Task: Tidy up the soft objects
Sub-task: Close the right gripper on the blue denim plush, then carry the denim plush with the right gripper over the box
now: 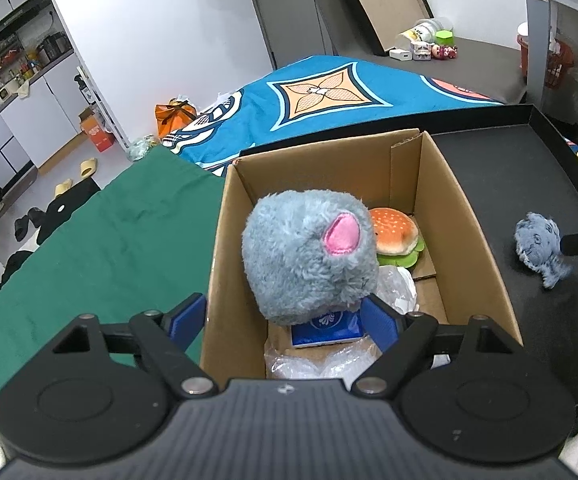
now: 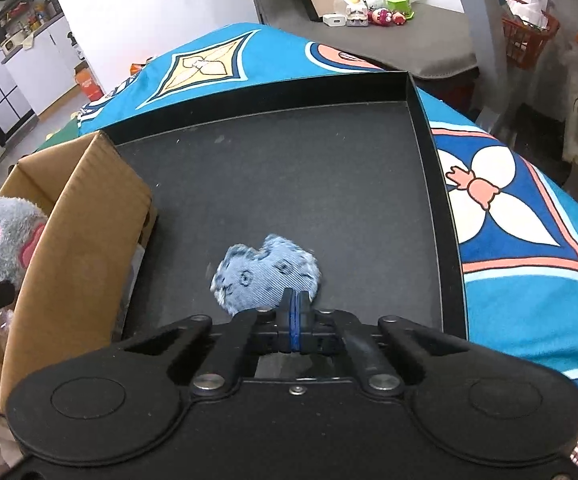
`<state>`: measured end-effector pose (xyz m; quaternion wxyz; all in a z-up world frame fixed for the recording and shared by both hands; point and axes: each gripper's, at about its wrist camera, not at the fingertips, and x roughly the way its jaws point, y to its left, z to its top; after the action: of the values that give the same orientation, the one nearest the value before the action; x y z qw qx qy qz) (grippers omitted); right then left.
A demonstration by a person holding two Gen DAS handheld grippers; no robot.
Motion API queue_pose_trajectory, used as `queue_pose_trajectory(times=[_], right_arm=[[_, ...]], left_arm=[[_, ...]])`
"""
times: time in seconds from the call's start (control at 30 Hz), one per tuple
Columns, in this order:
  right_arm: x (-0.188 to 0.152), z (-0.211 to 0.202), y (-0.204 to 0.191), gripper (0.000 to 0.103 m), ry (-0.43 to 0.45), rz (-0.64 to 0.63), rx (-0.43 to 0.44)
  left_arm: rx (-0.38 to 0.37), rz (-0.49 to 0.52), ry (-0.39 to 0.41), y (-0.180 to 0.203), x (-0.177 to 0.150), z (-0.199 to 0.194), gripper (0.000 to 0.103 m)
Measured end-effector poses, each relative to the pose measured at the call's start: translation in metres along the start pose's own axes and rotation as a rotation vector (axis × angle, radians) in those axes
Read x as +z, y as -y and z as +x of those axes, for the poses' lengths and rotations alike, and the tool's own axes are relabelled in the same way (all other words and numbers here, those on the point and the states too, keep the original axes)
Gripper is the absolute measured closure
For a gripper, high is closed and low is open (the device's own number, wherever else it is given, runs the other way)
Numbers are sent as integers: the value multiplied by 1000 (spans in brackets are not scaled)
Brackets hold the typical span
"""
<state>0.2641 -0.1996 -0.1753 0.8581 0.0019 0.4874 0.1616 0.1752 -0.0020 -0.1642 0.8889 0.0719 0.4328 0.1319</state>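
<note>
A grey plush toy with a pink ear (image 1: 309, 256) sits over the open cardboard box (image 1: 477, 240), and shows at the left of the right wrist view (image 2: 1, 236). My left gripper (image 1: 285, 320) is open, its blue pads (image 1: 187, 316) wide apart on either side of the plush's base. A plush hamburger (image 1: 395, 236) lies in the box. My right gripper (image 2: 295, 300) is shut on the edge of a blue denim soft toy (image 2: 265, 276), held over the black tray (image 2: 289, 184). The toy and a right fingertip show in the left view (image 1: 539, 246).
In the box lie a blue packet (image 1: 325, 328) and clear plastic wrap (image 1: 309, 364). A green cloth (image 1: 101, 248) lies left of the box, a blue patterned blanket (image 2: 529, 264) under the tray. Small toys and cups (image 2: 373, 8) stand on a far grey surface.
</note>
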Motion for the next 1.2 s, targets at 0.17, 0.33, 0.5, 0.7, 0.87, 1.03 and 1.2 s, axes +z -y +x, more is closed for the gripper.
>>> queue_pose_trajectory(times=[0.17, 0.33, 0.5, 0.7, 0.87, 1.03, 1.2], right_arm=[[-2, -2, 0, 103, -1, 19, -1], [1, -1, 2, 75, -7, 68, 14], [8, 4, -11, 32, 18, 25, -22], [12, 19, -24, 21, 9, -23, -33], [9, 30, -36, 20, -33, -105, -54], [3, 25, -41, 46, -29, -173, -77], [3, 14, -34, 54, -27, -152, -53]], left_arm=[[-11, -12, -2, -4, -2, 1, 20], [-17, -15, -2, -5, -2, 2, 20], [-15, -14, -1, -4, -2, 4, 20], [-8, -16, -6, -3, -2, 6, 20], [-3, -14, -11, -2, 0, 9, 20], [-1, -8, -10, 0, 1, 9, 20], [-1, -6, -8, 0, 0, 7, 20]])
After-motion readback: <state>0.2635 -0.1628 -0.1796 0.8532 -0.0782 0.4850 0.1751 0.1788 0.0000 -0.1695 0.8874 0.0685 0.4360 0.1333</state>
